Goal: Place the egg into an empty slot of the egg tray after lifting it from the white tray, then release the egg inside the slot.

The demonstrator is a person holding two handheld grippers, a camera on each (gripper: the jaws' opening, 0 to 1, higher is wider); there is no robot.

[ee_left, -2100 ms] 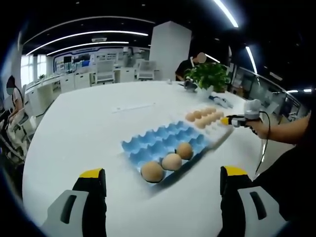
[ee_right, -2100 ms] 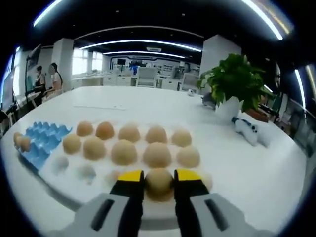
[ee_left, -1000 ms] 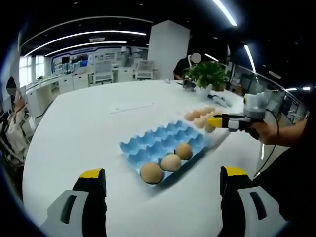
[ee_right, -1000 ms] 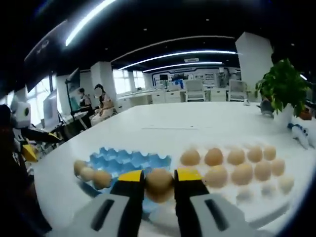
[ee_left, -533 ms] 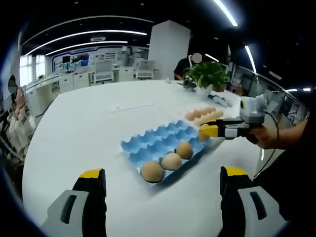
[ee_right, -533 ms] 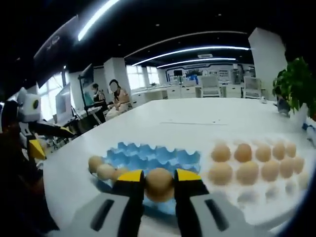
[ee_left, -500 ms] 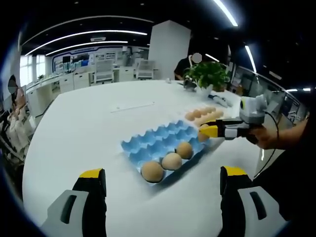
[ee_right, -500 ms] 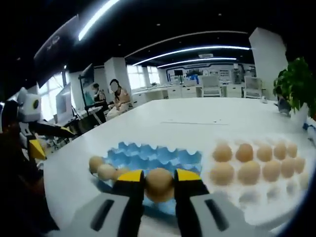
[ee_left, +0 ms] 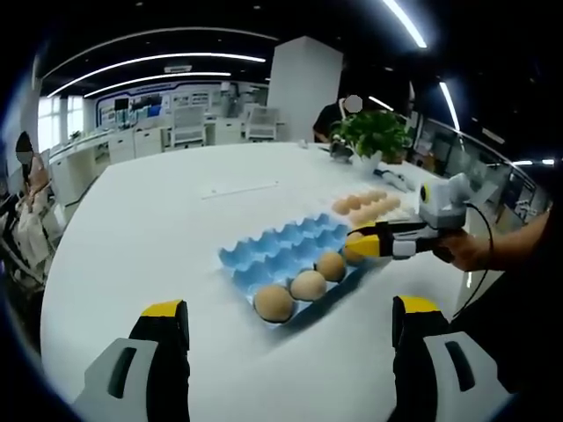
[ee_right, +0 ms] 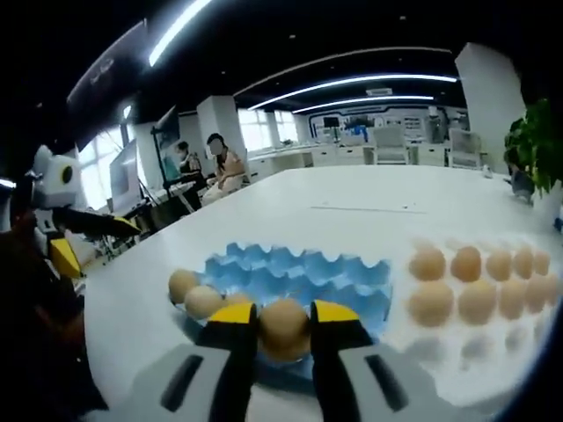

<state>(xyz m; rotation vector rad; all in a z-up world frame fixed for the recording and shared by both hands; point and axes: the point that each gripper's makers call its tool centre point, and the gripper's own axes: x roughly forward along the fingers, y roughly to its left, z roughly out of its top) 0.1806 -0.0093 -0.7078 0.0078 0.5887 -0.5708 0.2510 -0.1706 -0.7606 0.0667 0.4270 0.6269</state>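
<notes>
While clamped between jaws, egg (ee_right: 283,327).

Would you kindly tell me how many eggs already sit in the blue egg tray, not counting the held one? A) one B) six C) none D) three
D: the left gripper view shows three eggs in a row along the near edge of the blue egg tray, while the right gripper holds a fourth egg above it.

White table (ee_left: 158,229) carries blue egg tray (ee_left: 281,251), white tray (ee_right: 493,338), potted plant (ee_left: 371,136).
</notes>
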